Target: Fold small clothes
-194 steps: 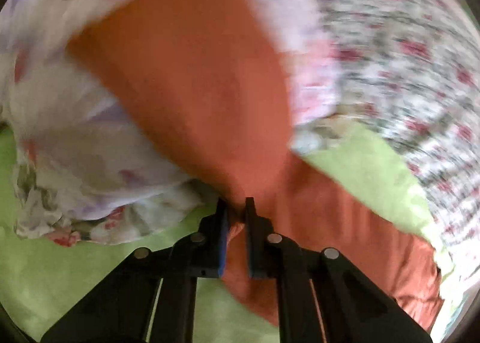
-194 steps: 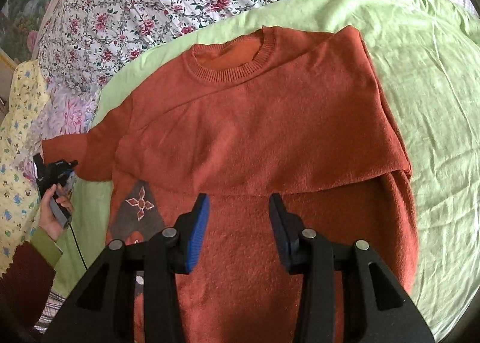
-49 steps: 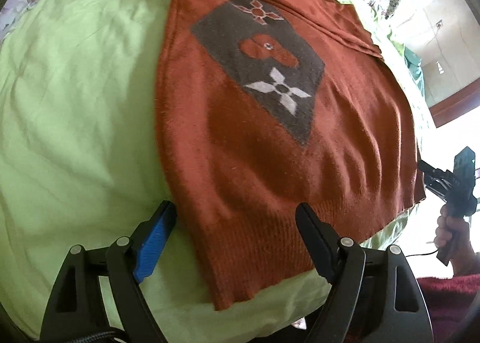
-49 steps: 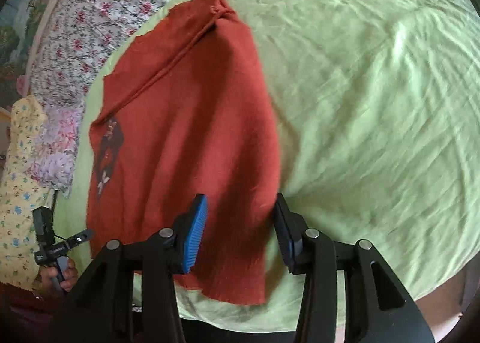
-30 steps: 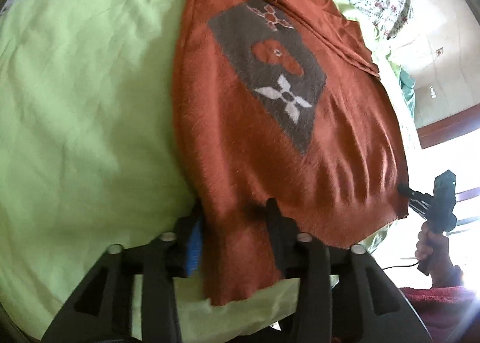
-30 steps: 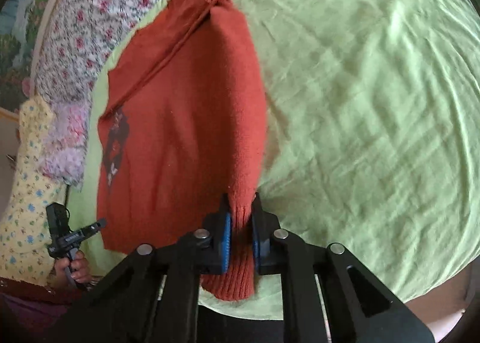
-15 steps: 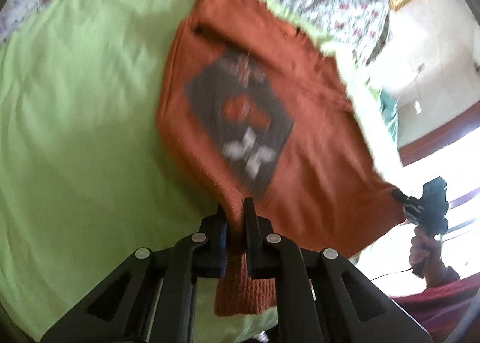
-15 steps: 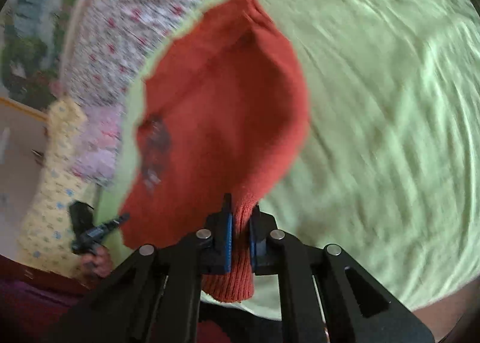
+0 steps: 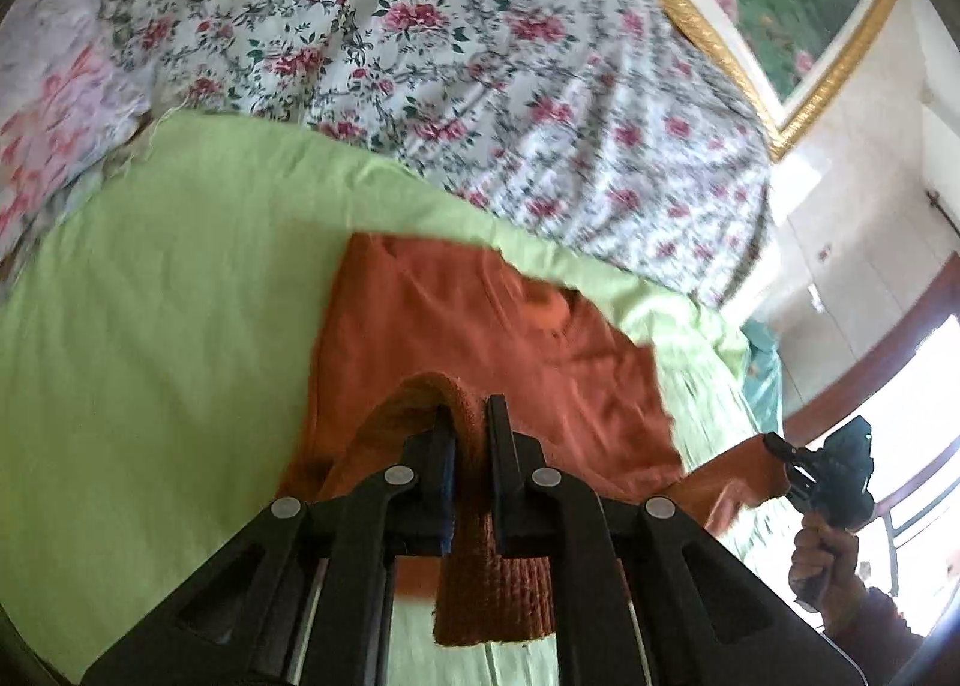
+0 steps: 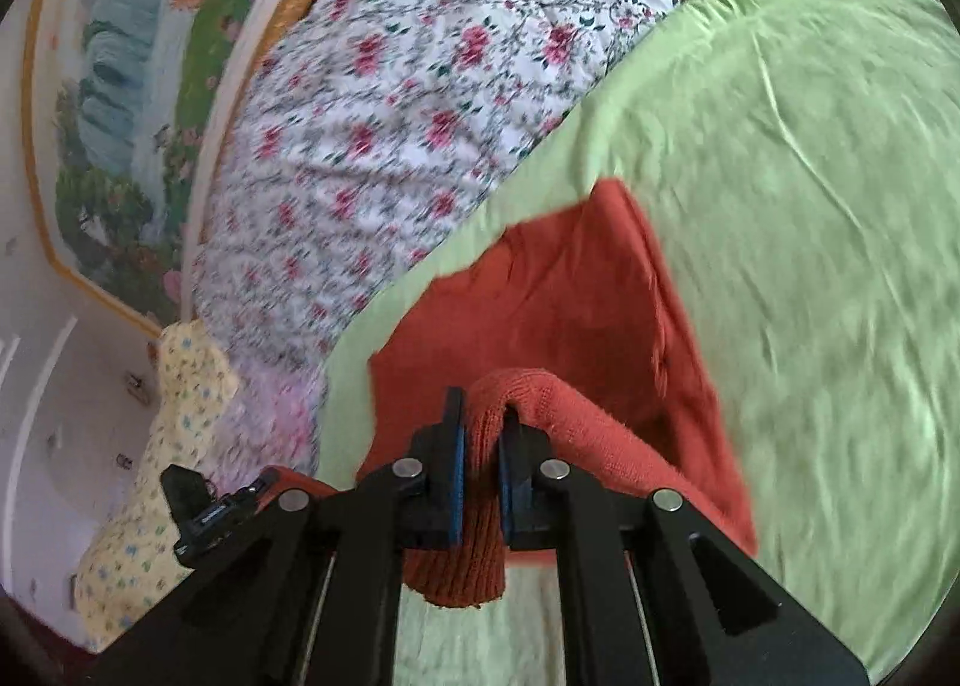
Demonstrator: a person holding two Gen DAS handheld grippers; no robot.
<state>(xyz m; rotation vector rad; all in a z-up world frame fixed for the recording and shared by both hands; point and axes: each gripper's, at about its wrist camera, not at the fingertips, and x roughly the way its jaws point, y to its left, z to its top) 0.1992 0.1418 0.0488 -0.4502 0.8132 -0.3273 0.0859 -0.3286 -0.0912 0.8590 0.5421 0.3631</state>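
An orange-red knit sweater (image 9: 480, 326) lies on a light green sheet (image 9: 150, 326). My left gripper (image 9: 469, 422) is shut on the ribbed hem at one bottom corner, and the hem hangs down between the jaws. My right gripper (image 10: 480, 422) is shut on the ribbed hem at the other bottom corner of the sweater (image 10: 570, 314). Both corners are lifted and carried over the sweater's upper part, which lies flat ahead. The chest pattern is hidden. The other gripper shows at the side of each view, at the right (image 9: 834, 470) and at the left (image 10: 210, 512).
A white bedspread with red flowers (image 9: 450, 56) covers the bed beyond the green sheet (image 10: 810, 206). A yellow patterned cloth (image 10: 168, 446) lies at the left. A gold-framed painting (image 10: 120, 56) hangs on the wall behind.
Both grippers closed on the sweater's bottom hem corners, lifted them and carried them forward over the body. The chest pattern has gone out of sight.
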